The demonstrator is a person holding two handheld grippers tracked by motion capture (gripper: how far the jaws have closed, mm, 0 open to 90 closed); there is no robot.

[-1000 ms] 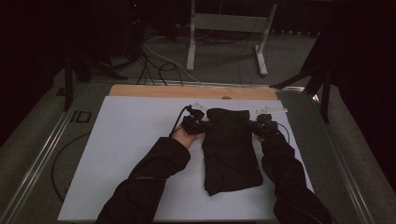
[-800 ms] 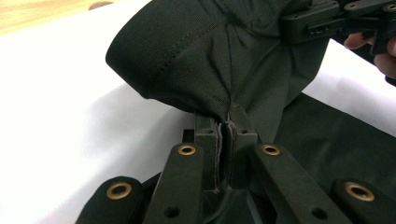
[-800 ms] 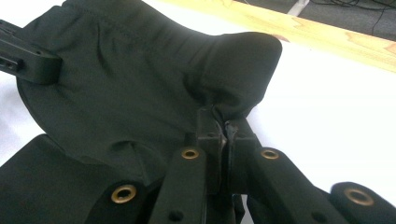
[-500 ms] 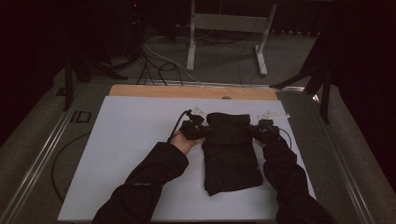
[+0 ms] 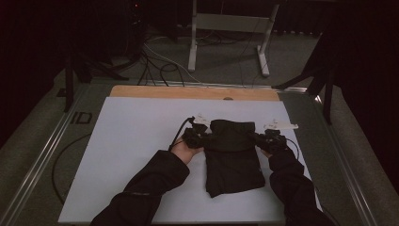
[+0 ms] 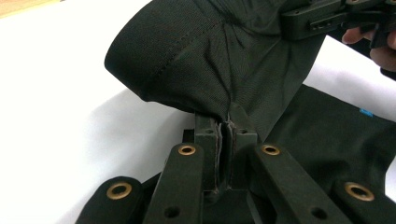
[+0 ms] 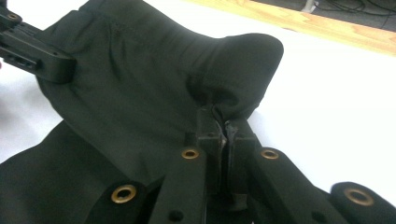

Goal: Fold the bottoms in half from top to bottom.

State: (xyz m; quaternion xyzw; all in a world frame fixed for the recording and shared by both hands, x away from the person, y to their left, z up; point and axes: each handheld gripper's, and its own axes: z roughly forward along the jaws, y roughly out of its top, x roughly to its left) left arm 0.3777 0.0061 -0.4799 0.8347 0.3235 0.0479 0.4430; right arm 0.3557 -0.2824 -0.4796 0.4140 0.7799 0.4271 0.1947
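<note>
Nearest the person's side of the table, two dark sleeves come up from the bottom edge of the high view, one on each side of a black garment (image 5: 234, 157) that lies on the white table cover (image 5: 127, 155). The lower part of the garment rests flat on the cover, its bottom corner close to the near edge. Further in, the left gripper (image 5: 200, 139) has its jaws pressed together on the garment's left edge; in the left gripper view a pinch of the dark cloth is squeezed between the two pads and the fabric rises from them in gathered folds. Across from it, the right gripper (image 5: 261, 140) is likewise clamped on the garment's right edge, and in the right gripper view the cloth bunches into a rounded hump just above the closed pads. Between the two grippers the upper part of the garment is lifted off the cover and doubled over toward the lower part, which lies flat on the cover. A cable (image 5: 178, 134) loops away from the left gripper across the white cover. Beyond the garment, the cover ends at a strip of bare wooden board (image 5: 193, 92). Past the table, on the grey floor, stand the legs of a pale metal frame (image 5: 226, 40) and a tangle of cables (image 5: 155, 61).
</note>
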